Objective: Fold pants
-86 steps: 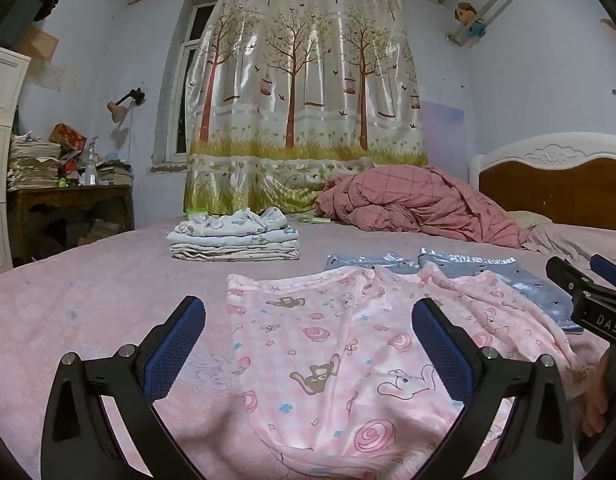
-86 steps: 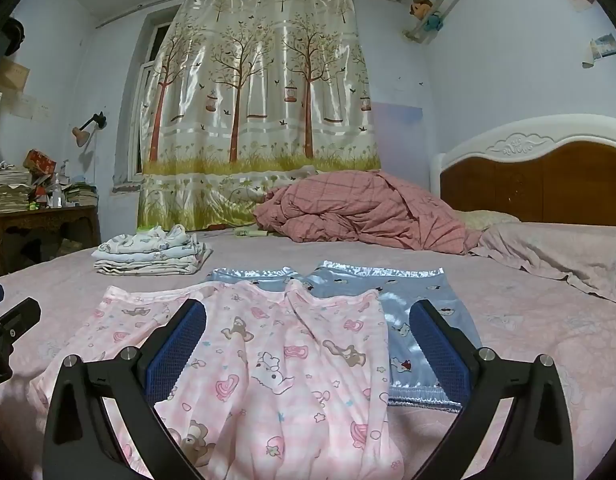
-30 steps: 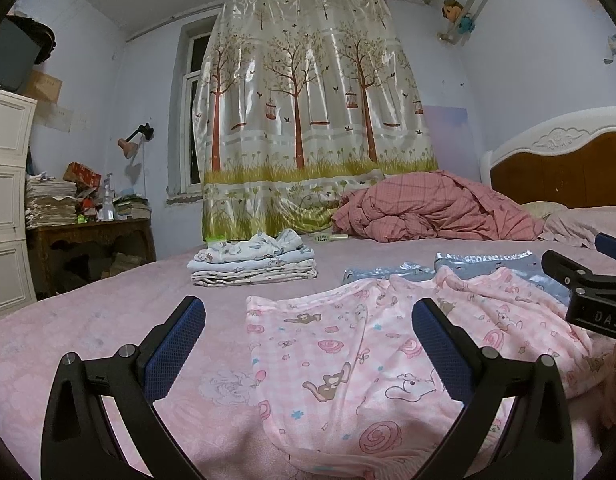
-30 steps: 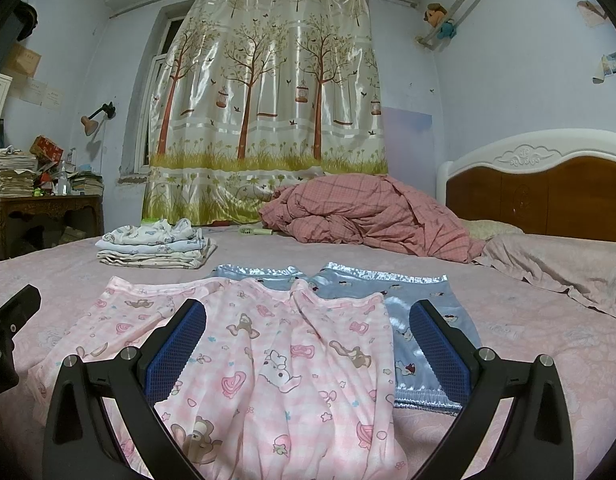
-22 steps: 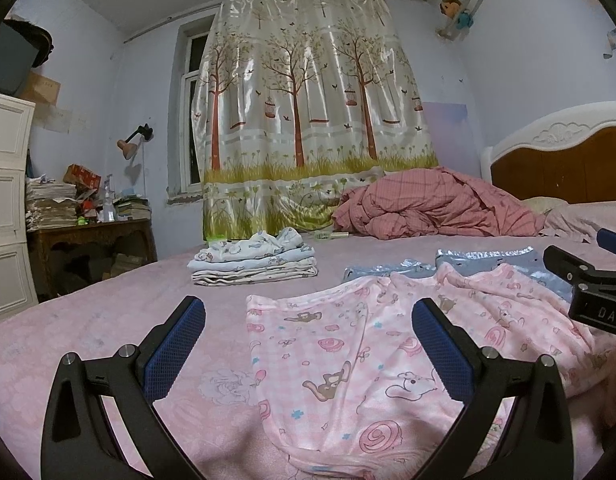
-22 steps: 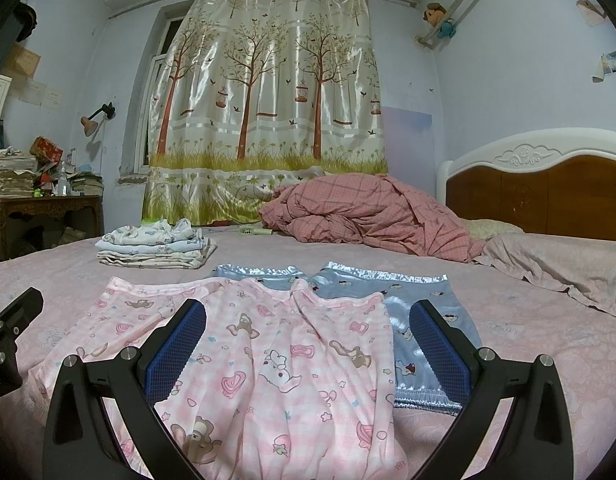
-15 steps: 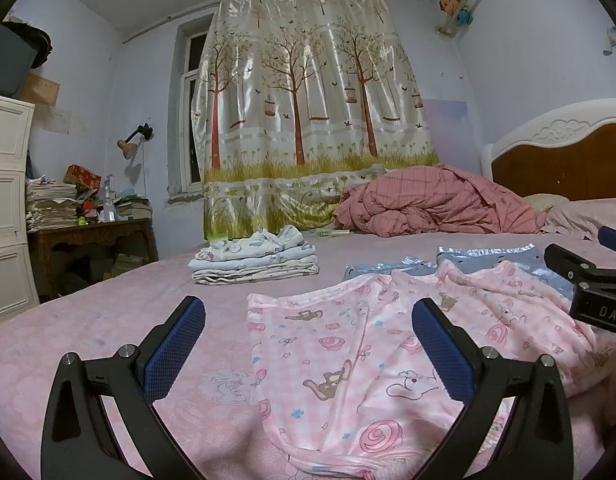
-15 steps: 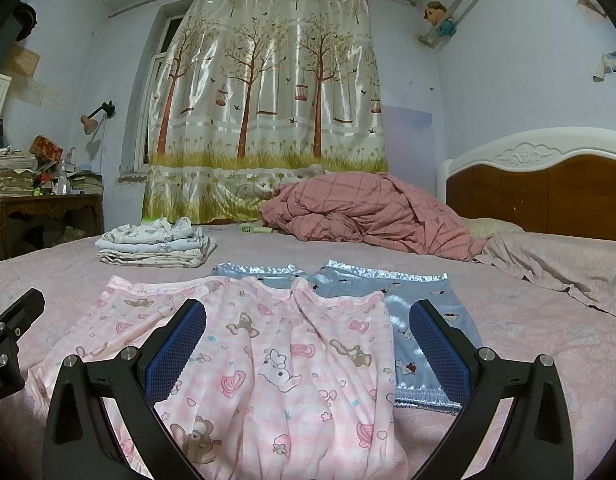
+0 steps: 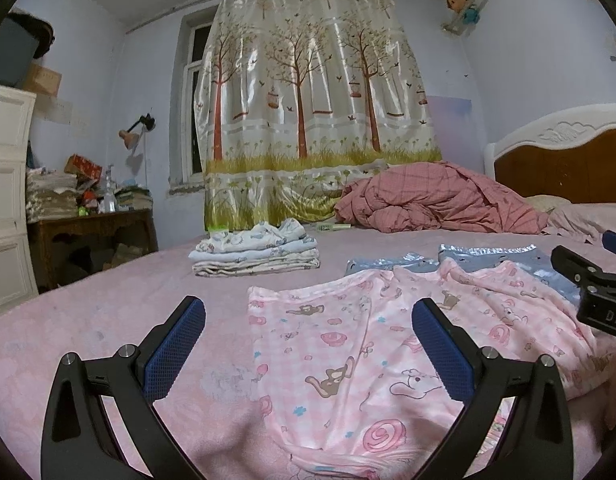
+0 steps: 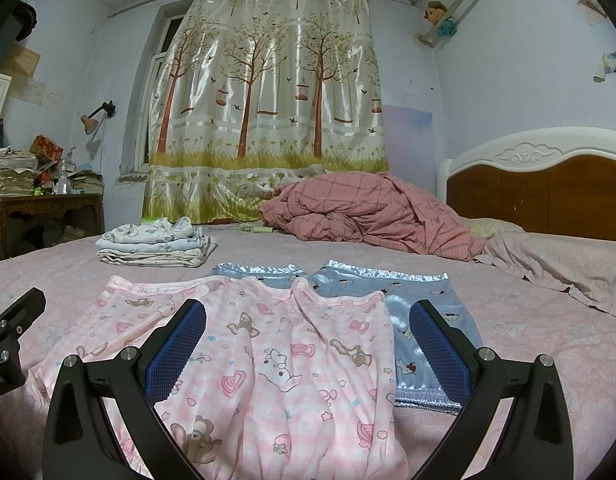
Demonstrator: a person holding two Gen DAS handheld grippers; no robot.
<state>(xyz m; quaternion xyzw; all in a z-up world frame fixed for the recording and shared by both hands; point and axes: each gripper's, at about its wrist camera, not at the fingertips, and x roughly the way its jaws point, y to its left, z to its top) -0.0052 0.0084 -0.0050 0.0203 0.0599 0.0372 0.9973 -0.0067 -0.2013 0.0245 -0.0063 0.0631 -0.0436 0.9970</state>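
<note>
you're over a pink bedspread (image 9: 108,320) in a lilac-walled bedroom, with a tree-print curtain (image 10: 264,120) ahead, a wooden headboard (image 10: 547,200) to your right and a rumpled red plaid quilt (image 10: 371,212) at the far side. a stack of folded clothes (image 9: 256,252) sits beyond. the pink cartoon-print pants (image 10: 276,360) lie spread flat just in front of you, wrinkled, overlapping blue satin pants (image 10: 387,292). your left gripper (image 9: 308,348) and right gripper (image 10: 304,348) both have fingers spread wide, holding nothing, above the pink pants.
</note>
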